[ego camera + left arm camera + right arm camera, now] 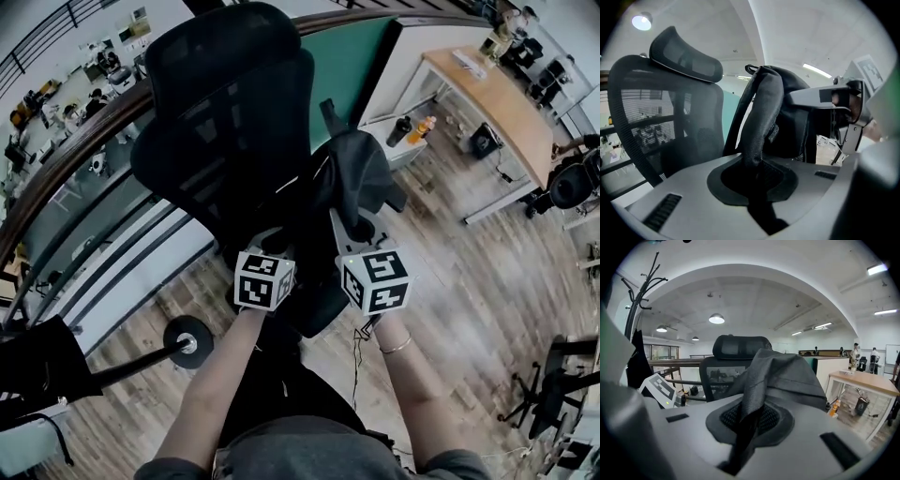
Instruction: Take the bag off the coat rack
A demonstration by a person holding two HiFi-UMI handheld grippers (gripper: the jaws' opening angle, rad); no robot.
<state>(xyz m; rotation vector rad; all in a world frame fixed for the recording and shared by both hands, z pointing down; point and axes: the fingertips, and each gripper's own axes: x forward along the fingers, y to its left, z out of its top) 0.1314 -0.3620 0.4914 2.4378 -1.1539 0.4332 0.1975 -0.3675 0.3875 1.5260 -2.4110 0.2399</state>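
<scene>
A dark grey fabric bag hangs between my two grippers, just in front of a black mesh office chair. My left gripper is shut on a padded shoulder strap, which runs up out of its jaws. My right gripper is shut on another strap, with the bag's body draped just beyond it. The coat rack stands off to the left in the right gripper view, apart from the bag. In the left gripper view the right gripper shows behind the bag.
The chair's headrest rises behind the bag. A round base with a pole stands on the wooden floor at my left, beside a curved railing. At the back right are a wooden desk and another chair.
</scene>
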